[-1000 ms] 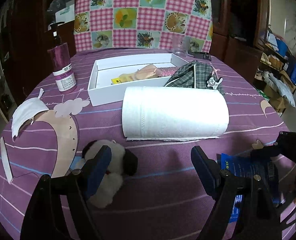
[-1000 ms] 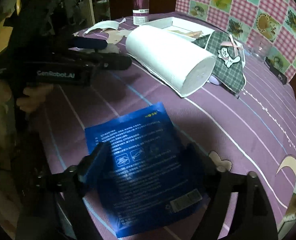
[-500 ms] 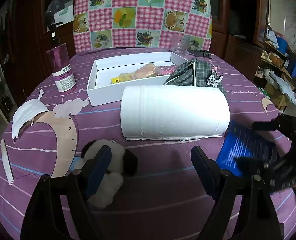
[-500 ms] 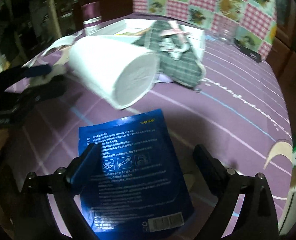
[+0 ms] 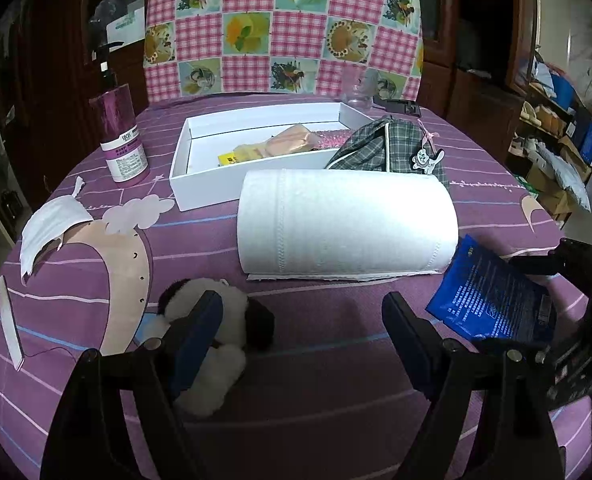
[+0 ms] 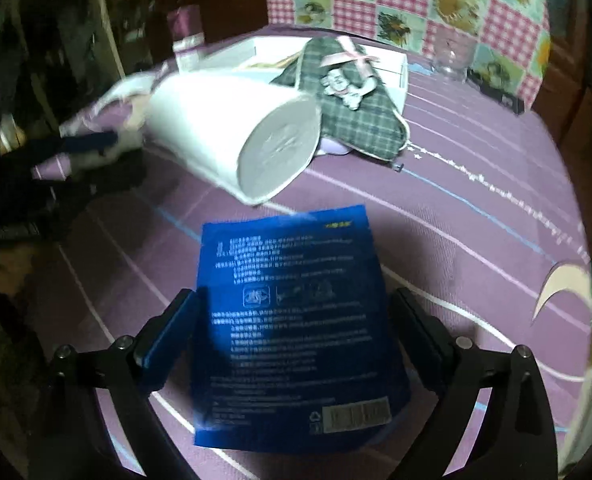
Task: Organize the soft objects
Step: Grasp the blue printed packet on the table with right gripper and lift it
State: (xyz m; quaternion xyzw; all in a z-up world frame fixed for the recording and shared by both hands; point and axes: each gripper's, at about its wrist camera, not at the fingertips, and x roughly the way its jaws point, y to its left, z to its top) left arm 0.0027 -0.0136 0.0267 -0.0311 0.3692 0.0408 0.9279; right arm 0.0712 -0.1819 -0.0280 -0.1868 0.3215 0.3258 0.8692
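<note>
A blue flat pouch (image 6: 296, 320) lies between the wide-apart fingers of my right gripper (image 6: 296, 332); whether it is lifted off the purple cloth I cannot tell. It also shows at the right of the left wrist view (image 5: 491, 300). My left gripper (image 5: 299, 332) is open and empty over the table; its left finger overlaps a black-and-white plush toy (image 5: 212, 344). A big white paper roll (image 5: 343, 224) lies on its side mid-table. Behind it stand a white box (image 5: 200, 192) with soft items and a plaid pouch (image 5: 387, 148) leaning on its corner.
A purple pump bottle (image 5: 120, 140) stands at the left. A white face mask (image 5: 52, 224) lies near the table's left edge. A glass (image 5: 359, 88) and a dark remote (image 5: 403, 108) sit at the back. A checked chair back (image 5: 280, 28) rises behind the table.
The right gripper has swung with the blue pouch from near the front edge toward the end of the paper roll. The left gripper has stayed still.
</note>
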